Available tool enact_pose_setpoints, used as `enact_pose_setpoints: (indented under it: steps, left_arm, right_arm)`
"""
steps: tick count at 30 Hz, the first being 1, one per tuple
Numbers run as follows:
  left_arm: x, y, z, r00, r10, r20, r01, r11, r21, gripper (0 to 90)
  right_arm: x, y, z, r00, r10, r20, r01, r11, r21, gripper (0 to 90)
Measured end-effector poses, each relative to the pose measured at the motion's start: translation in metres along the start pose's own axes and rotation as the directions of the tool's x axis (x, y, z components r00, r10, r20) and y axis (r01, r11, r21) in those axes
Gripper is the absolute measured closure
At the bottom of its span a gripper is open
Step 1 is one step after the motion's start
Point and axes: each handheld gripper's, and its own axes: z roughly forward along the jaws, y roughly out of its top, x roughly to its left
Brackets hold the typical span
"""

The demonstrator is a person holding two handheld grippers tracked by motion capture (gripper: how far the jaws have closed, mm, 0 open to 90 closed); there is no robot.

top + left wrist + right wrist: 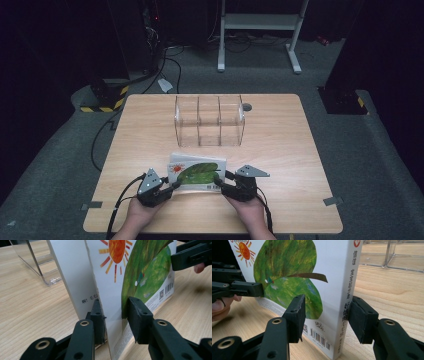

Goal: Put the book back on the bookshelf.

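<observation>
Right now your picture book point(196, 173) stands at the near middle of the tabletop point(280, 145), just in front of the clear organiser point(209, 120). Its back cover carries a painted orange sun point(117, 247) and a large green leaf point(287, 272), with a barcode point(320, 338) and a small square code near the bottom edge. The white spine point(348, 290) bears a red logo at the top and a column of printed characters that you cannot read clearly from these frames.

Your left gripper point(113, 315) sits at the book's open-page end, its fingers point(136, 315) set narrowly either side of the cover and first pages. Your right gripper point(327, 315) straddles the spine end, fingers point(295, 315) a little wider than the book's thickness; whether the pads press the cover, you cannot tell.

Behind the book, the organiser shows three upright compartments, side by side, all see-through with bare wood showing beneath.
</observation>
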Motion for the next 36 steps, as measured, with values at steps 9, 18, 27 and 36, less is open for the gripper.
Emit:
enact_pose_setpoints:
  steps: [9, 18, 27, 36]
  left_arm:
    - [0.002, -0.001, 0.002, 0.9999, 0.011, -0.007, -0.011, 0.9999, 0.01, 65.7]
    - [0.001, -0.003, 0.006, 0.9998, 0.01, -0.018, -0.01, 0.9998, 0.017, 63.8]
    - [0.001, -0.004, 0.006, 0.9994, 0.026, -0.022, -0.025, 0.9995, 0.019, 61.3]
    - [-0.004, -0.009, 0.0, 0.9991, 0.041, -0.014, -0.04, 0.9981, 0.047, 62.0]
  right_arm:
    - [0.003, -0.001, -0.002, 0.9996, -0.027, 0.009, 0.027, 1.0, -0.011, 49.2]
    - [0.006, -0.003, -0.004, 0.9987, -0.046, 0.019, 0.047, 0.999, -0.025, 49.2]
    - [0.006, -0.004, -0.006, 0.9985, -0.053, 0.015, 0.054, 0.998, -0.03, 49.1]
    - [0.012, -0.004, -0.012, 0.9964, -0.084, 0.008, 0.084, 0.995, -0.055, 49.3]
